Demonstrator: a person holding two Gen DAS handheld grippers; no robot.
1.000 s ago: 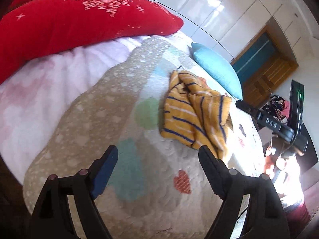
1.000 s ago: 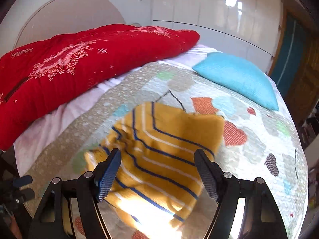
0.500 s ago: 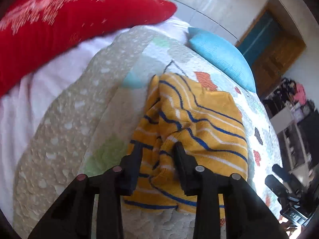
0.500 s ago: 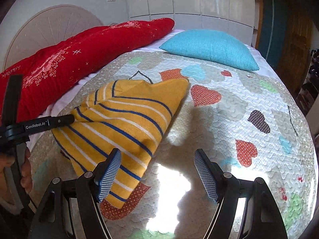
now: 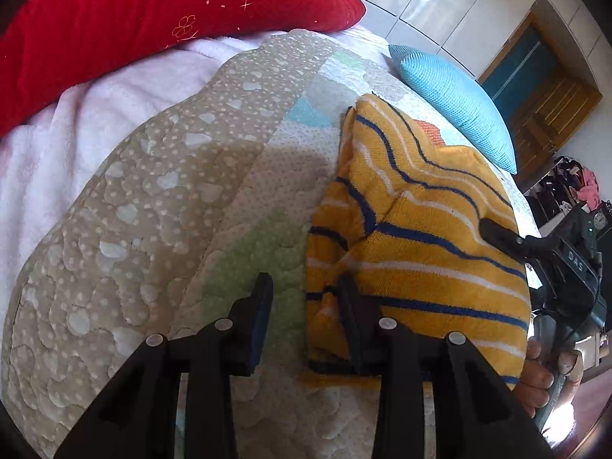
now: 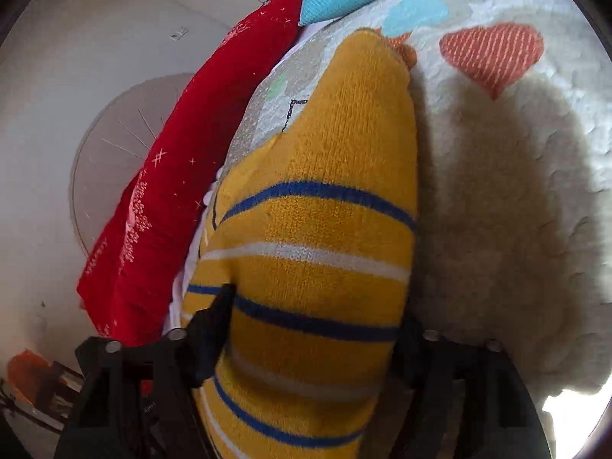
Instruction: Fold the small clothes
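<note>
A yellow knit garment with blue and white stripes [image 5: 420, 229] lies folded on the quilted bed. My left gripper [image 5: 304, 290] stands at its near left edge. The right finger rests on the knit, the left finger hovers over the quilt, and only the hem lies in the narrow gap. Its jaws are opening slightly. My right gripper [image 6: 315, 313] is tilted and low at the garment's [image 6: 325, 229] right side. The knit fills the space between its fingers, and its jaws are closing around it. One of its fingers [image 5: 497, 233] lies on top of the cloth.
A red cushion [image 5: 134, 26] and white blanket [image 5: 76, 134] lie at the head of the bed. A turquoise pillow [image 5: 455, 95] sits behind the garment. The heart-patterned quilt [image 6: 497, 191] stretches to the right. A person's hand [image 5: 535, 375] holds the right gripper near the bed's edge.
My left gripper came forward to the garment's left edge and narrowed from wide open. My right gripper rolled, sank to the garment and began narrowing around it.
</note>
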